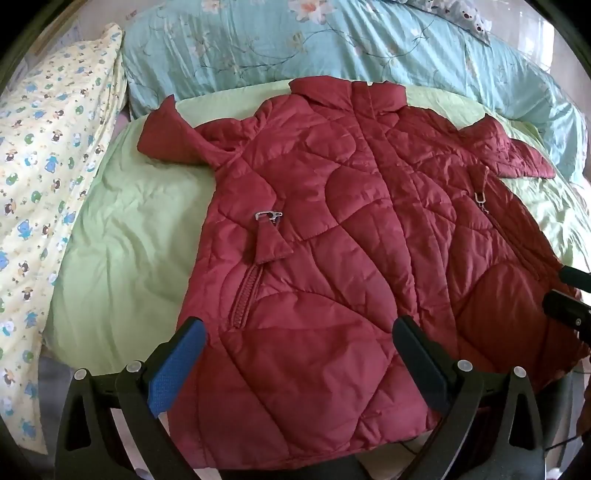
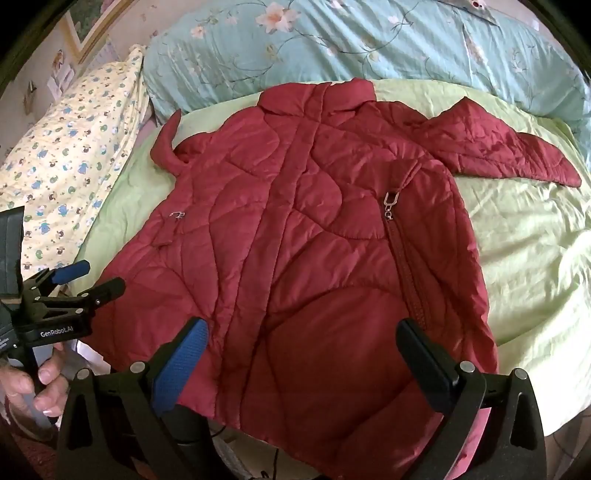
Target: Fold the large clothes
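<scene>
A dark red quilted jacket [image 1: 332, 229] [image 2: 295, 240] lies front up on a light green sheet [image 1: 122, 240], collar at the far side and hem nearest me. Its short sleeves [image 2: 509, 151] stick out to both sides. A pocket zip runs down each front panel. My left gripper [image 1: 299, 350] hovers open over the hem's left part, nothing pinched between its fingers. In the right wrist view it shows at the left edge [image 2: 98, 277], held by a hand [image 2: 33, 384]. My right gripper [image 2: 303, 350] stands open over the hem's right part.
A teal floral duvet [image 1: 332, 48] is bunched along the far side of the bed. A yellow cartoon-print quilt [image 1: 48, 192] lies along the left. Bare green sheet [image 2: 535, 258] stretches right of the jacket. A framed picture [image 2: 92, 26] hangs on the wall at upper left.
</scene>
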`<state>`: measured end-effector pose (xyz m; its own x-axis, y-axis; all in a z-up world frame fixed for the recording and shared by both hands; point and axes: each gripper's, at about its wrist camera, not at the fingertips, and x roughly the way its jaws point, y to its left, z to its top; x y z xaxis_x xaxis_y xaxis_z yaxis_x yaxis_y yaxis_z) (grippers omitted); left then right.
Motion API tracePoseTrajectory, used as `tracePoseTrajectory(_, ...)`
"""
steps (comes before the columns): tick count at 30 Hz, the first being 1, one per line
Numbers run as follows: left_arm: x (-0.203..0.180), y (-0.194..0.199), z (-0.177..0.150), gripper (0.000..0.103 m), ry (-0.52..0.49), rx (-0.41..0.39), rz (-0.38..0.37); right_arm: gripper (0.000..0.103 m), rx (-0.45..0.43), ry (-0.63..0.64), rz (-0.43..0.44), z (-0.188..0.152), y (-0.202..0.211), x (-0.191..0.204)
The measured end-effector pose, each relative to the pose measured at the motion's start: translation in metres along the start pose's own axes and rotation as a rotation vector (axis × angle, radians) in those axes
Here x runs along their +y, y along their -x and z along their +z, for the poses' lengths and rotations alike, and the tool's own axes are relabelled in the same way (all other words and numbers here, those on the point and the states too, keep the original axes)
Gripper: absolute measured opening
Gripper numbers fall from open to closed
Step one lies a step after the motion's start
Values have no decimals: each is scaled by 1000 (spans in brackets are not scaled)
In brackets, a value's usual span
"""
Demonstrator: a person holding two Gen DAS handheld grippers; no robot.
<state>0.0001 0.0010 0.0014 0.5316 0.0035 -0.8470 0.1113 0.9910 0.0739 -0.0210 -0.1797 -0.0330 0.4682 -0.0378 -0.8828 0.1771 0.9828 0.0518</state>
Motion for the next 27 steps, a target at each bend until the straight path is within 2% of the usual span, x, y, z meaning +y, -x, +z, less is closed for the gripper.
tracePoseTrajectory(7, -2, 4, 0, 102, -3, 4, 2, 102, -2, -1, -2, 0, 1, 1)
tracePoseTrajectory(9, 0, 0, -1, 102, 14, 10, -30, 102, -2, -1, -1, 0, 1, 1)
tracePoseTrajectory(16, -1, -2, -2, 102, 13, 0, -39, 102, 1, -2, -1, 1, 0, 0)
tracePoseTrajectory(19, -1, -1, -2, 102, 44, -17, -85, 102, 3, -1, -1, 1, 0, 1)
tracePoseTrajectory(27, -3, -4, 0, 102, 20, 16, -57, 102, 2, -4, 3, 3, 0, 1)
